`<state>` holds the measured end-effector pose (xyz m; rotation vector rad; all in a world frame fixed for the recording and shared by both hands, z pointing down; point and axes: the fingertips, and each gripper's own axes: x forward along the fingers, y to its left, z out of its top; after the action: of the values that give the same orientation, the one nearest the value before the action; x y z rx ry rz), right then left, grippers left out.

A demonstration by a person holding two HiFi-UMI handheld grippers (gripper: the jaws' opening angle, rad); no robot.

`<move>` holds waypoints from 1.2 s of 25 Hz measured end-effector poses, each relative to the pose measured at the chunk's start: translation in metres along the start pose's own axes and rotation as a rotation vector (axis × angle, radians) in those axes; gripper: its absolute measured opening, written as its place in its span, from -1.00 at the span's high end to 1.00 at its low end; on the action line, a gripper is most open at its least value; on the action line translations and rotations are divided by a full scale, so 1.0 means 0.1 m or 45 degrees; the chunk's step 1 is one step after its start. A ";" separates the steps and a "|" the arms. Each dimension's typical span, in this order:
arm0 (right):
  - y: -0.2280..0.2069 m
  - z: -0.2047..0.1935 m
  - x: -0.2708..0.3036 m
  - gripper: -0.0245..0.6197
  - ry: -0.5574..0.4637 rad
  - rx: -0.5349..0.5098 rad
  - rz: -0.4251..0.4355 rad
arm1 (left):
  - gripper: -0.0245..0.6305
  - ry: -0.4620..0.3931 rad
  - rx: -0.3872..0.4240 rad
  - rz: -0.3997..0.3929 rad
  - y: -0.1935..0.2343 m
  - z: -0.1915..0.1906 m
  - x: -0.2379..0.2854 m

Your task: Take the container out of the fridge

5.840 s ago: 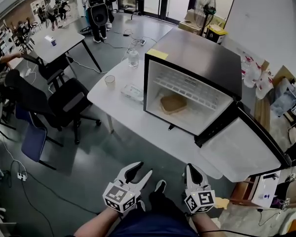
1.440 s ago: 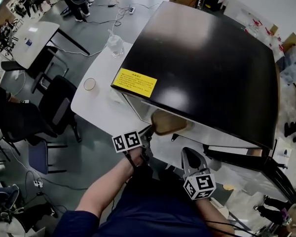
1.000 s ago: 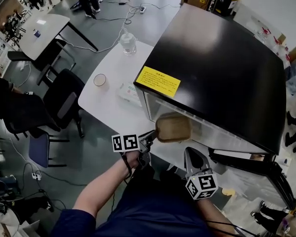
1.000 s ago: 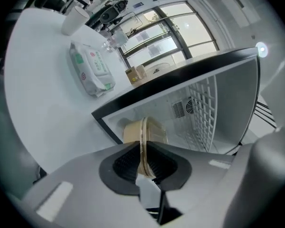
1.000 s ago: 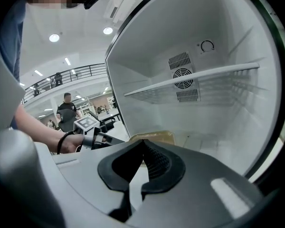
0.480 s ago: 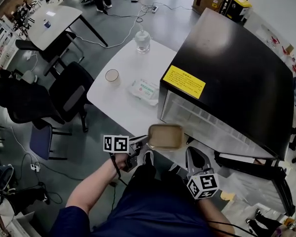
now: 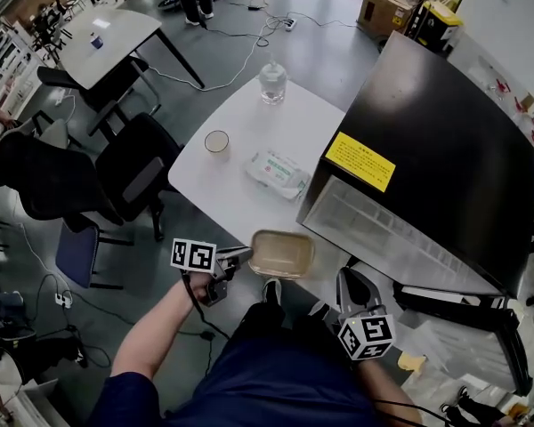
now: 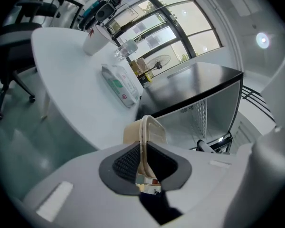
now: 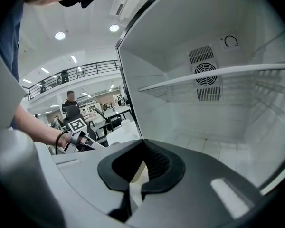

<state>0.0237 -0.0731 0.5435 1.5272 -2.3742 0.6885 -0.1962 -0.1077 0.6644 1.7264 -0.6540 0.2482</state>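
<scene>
The tan, shallow container (image 7: 283, 254) is outside the fridge (image 7: 432, 154), held level over the white table's near edge (image 7: 215, 205). My left gripper (image 7: 244, 258) is shut on the container's left rim. In the left gripper view the thin rim (image 8: 144, 133) is pinched edge-on between the black pads (image 8: 126, 161). My right gripper (image 7: 350, 285) hangs lower right, in front of the fridge opening, shut with nothing in it. The right gripper view looks over its joined jaws (image 9: 143, 147) into the bare white fridge interior (image 9: 213, 122), which has a wire shelf (image 9: 218, 73).
On the table lie a pack of wipes (image 7: 277, 171), a paper cup (image 7: 217, 141) and a clear bottle (image 7: 272, 82). The fridge door (image 7: 467, 308) hangs open at lower right. Black office chairs (image 7: 125, 181) stand left of the table. People stand in the background.
The left gripper has drawn the container out of the fridge, leftward and toward me, to the table's near edge. The right gripper has stayed low and shut.
</scene>
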 end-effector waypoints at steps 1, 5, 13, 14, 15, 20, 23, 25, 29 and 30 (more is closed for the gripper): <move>0.01 0.01 0.02 0.90 -0.003 0.000 -0.003 | 0.78 0.005 0.003 -0.004 0.04 0.04 -0.04; 0.02 0.05 0.09 0.90 -0.014 0.001 -0.018 | 0.78 0.049 0.046 -0.023 0.16 0.25 -0.19; 0.04 0.08 0.17 0.90 -0.023 0.022 -0.071 | 0.78 0.143 0.125 -0.012 0.39 0.66 -0.32; 0.03 0.08 0.18 0.90 -0.025 0.026 -0.081 | 0.78 0.151 0.134 -0.001 0.43 0.71 -0.32; 0.03 0.09 0.19 0.90 -0.028 0.030 -0.092 | 0.78 0.160 0.143 0.012 0.48 0.76 -0.31; -0.03 0.12 0.14 0.90 -0.044 0.040 -0.153 | 0.78 0.219 0.159 0.022 0.63 0.95 -0.22; -0.09 0.15 0.09 0.90 -0.057 0.044 -0.196 | 0.78 0.260 0.166 -0.013 0.65 1.06 -0.18; -0.13 0.16 0.04 0.90 -0.064 0.053 -0.225 | 0.78 0.288 0.179 -0.018 0.67 1.11 -0.16; -0.20 0.12 -0.03 0.90 -0.069 0.079 -0.272 | 0.78 0.343 0.198 0.051 0.85 1.20 -0.07; -0.22 0.12 -0.04 0.90 -0.071 0.084 -0.282 | 0.78 0.353 0.204 0.072 0.89 1.22 -0.05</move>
<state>0.0456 -0.0836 0.5373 1.8241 -2.1942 0.6872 -0.2705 -0.2336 0.7032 1.7848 -0.4895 0.5821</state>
